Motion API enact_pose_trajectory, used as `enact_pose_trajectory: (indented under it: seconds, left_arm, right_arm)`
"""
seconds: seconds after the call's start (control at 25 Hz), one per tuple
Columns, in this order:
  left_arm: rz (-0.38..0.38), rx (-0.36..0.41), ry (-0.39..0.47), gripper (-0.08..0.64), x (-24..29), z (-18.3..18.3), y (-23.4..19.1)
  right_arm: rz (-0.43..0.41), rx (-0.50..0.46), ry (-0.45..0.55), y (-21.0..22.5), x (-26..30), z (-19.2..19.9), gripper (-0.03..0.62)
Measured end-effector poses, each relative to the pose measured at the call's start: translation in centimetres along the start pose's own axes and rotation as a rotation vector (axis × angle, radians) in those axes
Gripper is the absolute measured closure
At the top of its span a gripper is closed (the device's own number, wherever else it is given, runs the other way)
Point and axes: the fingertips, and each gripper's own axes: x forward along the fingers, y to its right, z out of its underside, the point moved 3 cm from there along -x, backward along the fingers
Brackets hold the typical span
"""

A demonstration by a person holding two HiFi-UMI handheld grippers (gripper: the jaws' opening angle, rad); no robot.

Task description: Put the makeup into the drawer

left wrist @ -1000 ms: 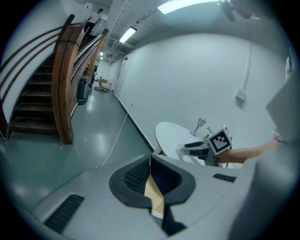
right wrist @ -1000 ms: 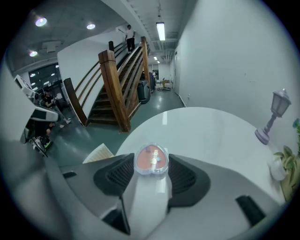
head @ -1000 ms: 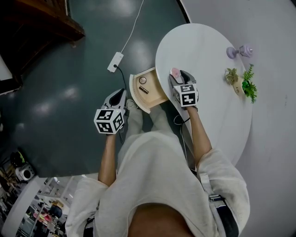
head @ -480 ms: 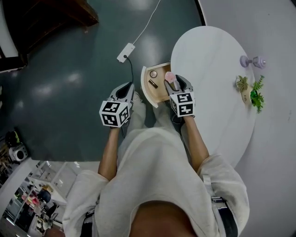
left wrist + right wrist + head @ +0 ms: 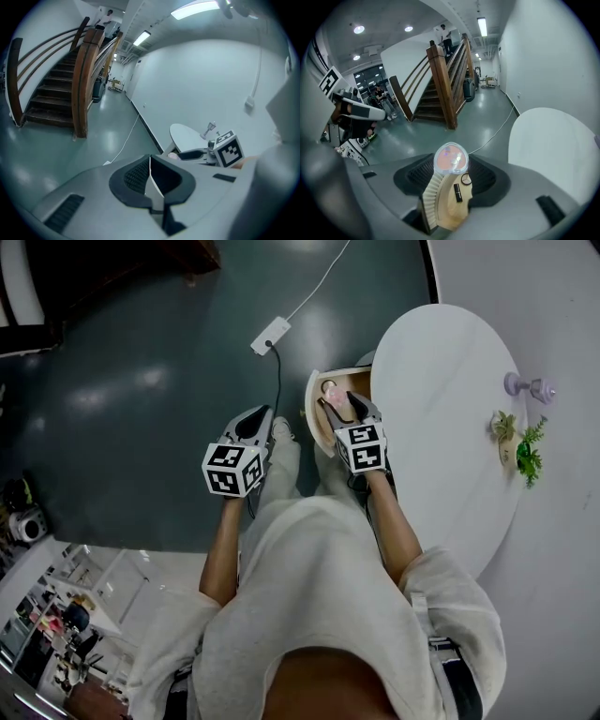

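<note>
My right gripper (image 5: 349, 409) has its fingers pinching one round pink makeup compact with a clear lid (image 5: 450, 158) at their tips. It hangs over the one light wooden drawer (image 5: 311, 411), which stands pulled open beside the edge of the white round bench (image 5: 450, 456). The compact is not in the drawer yet. Two things lie on the drawer's bottom, just beside each other: one small round dark-rimmed case (image 5: 466, 179) and one dark lipstick tube (image 5: 457, 192). My left gripper (image 5: 260, 416) is off to the side over the grey floor (image 5: 141, 409), its fingers pressed together with nothing between them. Near the bench's far edge stand one lilac ornament (image 5: 525, 385) and two small green plants (image 5: 530, 457). One white power strip (image 5: 270, 336) lies on the floor.
</note>
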Motion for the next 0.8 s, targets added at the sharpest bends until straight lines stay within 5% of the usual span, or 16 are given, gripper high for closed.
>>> enact_pose_trajectory:
  seconds: [0.8]
  left_arm:
    - [0.005,-0.044,-0.099,0.546,1.6,1.0,-4.9]
  right_arm:
    - [0.077,0.148,-0.372,3.2,11.6,9.9,0.365]
